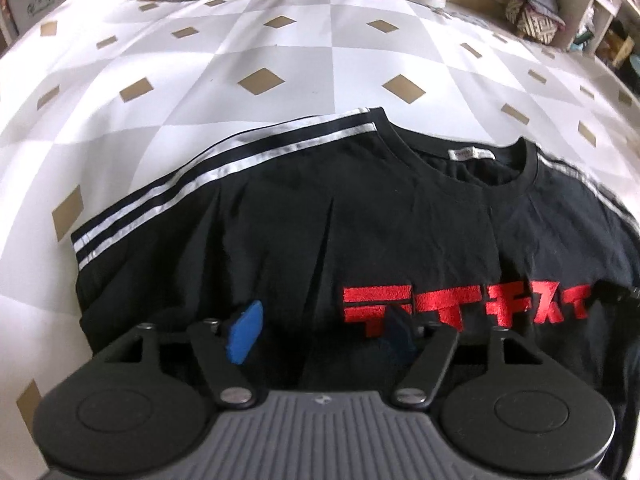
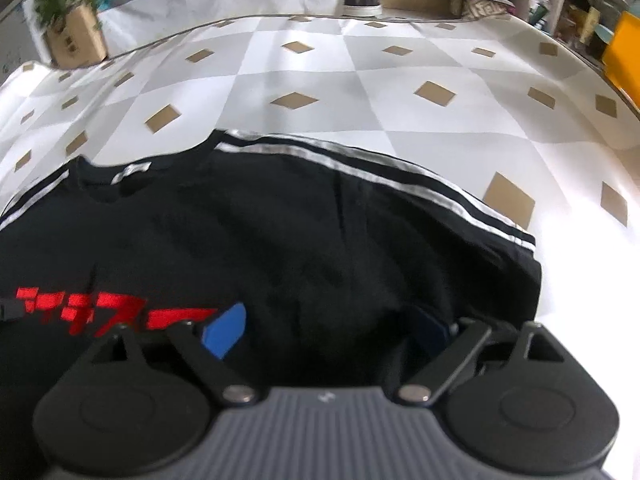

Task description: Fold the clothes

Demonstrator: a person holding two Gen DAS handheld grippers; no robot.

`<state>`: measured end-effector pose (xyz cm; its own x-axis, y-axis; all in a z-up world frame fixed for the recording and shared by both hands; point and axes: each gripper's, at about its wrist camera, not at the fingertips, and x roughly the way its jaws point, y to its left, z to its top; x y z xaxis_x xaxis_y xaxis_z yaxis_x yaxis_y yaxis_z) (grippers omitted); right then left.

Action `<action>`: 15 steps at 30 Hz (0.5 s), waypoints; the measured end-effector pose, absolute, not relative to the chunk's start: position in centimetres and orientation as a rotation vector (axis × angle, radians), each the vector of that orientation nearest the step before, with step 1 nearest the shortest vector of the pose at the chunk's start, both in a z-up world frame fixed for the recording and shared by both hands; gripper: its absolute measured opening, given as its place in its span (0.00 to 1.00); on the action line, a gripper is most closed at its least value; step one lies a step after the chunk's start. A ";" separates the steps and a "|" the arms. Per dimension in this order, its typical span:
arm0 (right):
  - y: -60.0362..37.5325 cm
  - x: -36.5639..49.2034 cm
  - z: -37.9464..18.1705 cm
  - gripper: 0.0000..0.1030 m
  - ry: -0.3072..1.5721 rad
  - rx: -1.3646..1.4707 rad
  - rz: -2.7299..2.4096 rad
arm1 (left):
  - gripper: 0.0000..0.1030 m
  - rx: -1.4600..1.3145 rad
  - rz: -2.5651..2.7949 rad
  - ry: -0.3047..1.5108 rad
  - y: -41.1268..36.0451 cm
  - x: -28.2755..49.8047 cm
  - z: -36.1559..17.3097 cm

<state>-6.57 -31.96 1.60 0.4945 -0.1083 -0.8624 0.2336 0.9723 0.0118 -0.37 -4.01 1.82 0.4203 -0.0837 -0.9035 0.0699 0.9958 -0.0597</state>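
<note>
A black T-shirt (image 1: 360, 220) is spread flat on the desk (image 1: 280, 52), which is covered by a grey-and-white checked cloth with tan diamonds. White stripes (image 1: 192, 176) run along the shirt's shoulders, and red lettering (image 1: 464, 304) crosses its chest. The left gripper (image 1: 320, 330) is held over the shirt just left of the lettering, jaws apart, nothing between them. The right gripper (image 2: 328, 332) is held over the shirt's right part, jaws wide, nothing gripped.
</note>
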 end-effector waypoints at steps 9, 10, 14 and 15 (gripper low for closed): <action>-33.7 -5.4 1.0 0.98 0.997 0.173 -0.307 | 0.84 -0.011 -0.074 1.116 -4.1 0.9 1.2; -33.9 -5.3 1.0 0.99 0.991 0.179 -0.318 | 0.85 -0.011 -0.069 1.114 -4.2 1.1 1.1; -34.2 -4.6 0.8 1.00 0.972 0.183 -0.339 | 0.92 -0.011 -0.055 1.111 -4.5 1.8 0.8; -34.2 -4.4 0.7 1.00 0.968 0.184 -0.343 | 0.93 -0.012 -0.052 1.111 -4.6 2.0 0.7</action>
<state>-4.44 -34.23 0.73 0.5190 -0.2029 -0.8303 0.3657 0.9307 0.0012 2.00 -4.56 0.71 0.4431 -0.0475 -0.8952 0.0357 0.9987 -0.0353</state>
